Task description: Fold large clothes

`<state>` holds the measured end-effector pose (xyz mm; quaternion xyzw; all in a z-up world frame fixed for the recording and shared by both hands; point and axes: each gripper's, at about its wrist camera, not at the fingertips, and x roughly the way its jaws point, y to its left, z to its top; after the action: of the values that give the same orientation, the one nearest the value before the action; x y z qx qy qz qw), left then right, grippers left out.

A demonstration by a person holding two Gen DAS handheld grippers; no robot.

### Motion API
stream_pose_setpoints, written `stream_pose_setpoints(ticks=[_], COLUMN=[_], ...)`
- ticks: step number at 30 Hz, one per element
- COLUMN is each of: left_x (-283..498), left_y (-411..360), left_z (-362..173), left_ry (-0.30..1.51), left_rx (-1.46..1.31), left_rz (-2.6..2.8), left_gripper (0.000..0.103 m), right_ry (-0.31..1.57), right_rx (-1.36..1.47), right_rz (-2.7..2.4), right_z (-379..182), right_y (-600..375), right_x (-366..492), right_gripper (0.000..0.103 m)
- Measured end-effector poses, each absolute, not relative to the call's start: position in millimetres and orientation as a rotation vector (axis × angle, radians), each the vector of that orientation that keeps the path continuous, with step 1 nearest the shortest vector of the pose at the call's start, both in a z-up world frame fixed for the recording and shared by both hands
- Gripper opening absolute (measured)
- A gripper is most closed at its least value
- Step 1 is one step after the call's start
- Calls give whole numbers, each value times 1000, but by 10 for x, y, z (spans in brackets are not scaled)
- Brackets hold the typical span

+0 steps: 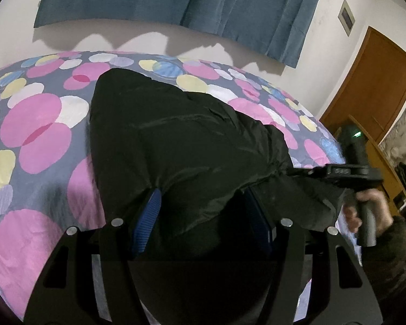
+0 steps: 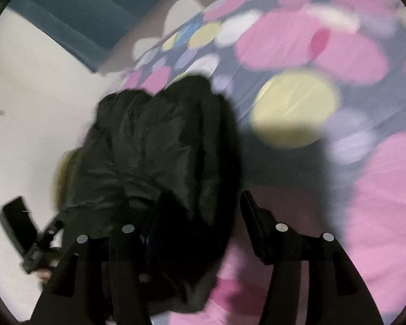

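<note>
Black jacket (image 1: pixel 176 146) fills the left tool (image 1: pixel 200 219), clamped on its fold.

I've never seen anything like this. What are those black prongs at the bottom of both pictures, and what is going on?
No robot: a person holds a gripper in each hand, each carrying a wide-angle camera that looks along its two fingers. One picture comes from the left gripper, the blurred one from the right gripper. A black jacket lies on a bedspread of coloured circles. The left gripper's blue pads pinch the jacket; the right gripper's jaws look open, jacket against one finger. The left view also shows the person's right hand.
</note>
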<state>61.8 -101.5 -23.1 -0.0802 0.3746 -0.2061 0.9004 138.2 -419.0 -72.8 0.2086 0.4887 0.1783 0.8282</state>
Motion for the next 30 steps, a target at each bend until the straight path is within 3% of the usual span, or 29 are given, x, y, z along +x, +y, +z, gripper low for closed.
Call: stream_pose_setpoints(ticks=[3,8,14,20,30], left_x=[626,622,617,641,525], left_y=[-1001,-1004,-1038,-1133,-1074], left_z=[-234,-240,-258,-362,-30], left_ry=[774,775,781,789,748], left_rx=[-173,-171,-160,-145,-220], left_rz=[-430,-429,-440,-461,-501], left_gripper=[63,62,63,62,54], right_ry=[957,1015,1145,1202,1169], right_rx=[378,287,128,216,251], right_rz=[344,585,506,523,529], right_z=[-334,-112,-500,-1019,-1034], right_y=[-4170,-3742,-3594,-3597,-3651], right_x=[1211,1043,1044,1178,1135], right_gripper=[54,34,31,31,31])
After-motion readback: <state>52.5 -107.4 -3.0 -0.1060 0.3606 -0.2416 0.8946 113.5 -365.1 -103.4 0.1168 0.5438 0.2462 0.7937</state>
